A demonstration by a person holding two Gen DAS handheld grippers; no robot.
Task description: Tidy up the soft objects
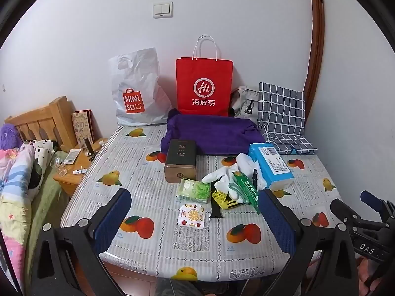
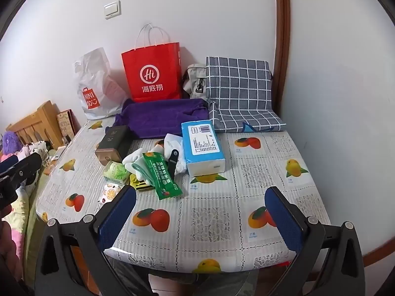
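A purple folded cloth [image 1: 209, 133] [image 2: 163, 118] lies at the back of the table. A grey checked cushion [image 1: 281, 113] [image 2: 239, 91] leans on the wall at the back right. White gloves [image 1: 227, 175] [image 2: 134, 159] lie in a pile with a green packet [image 1: 246, 190] [image 2: 163, 177], a blue tissue pack [image 1: 271, 165] [image 2: 203, 145] and a green tissue pack [image 1: 195, 191] [image 2: 116, 171]. My left gripper [image 1: 197, 222] is open and empty above the table's front edge. My right gripper [image 2: 202, 219] is open and empty above the front edge, to the right.
A red paper bag [image 1: 204, 86] [image 2: 153, 74], a white Miniso plastic bag [image 1: 138, 91] [image 2: 96, 86] and a grey bag [image 1: 244, 103] stand against the wall. A dark tin box [image 1: 180, 160] [image 2: 113, 145] sits mid-table. A bedside table [image 1: 74, 167] and bed lie left.
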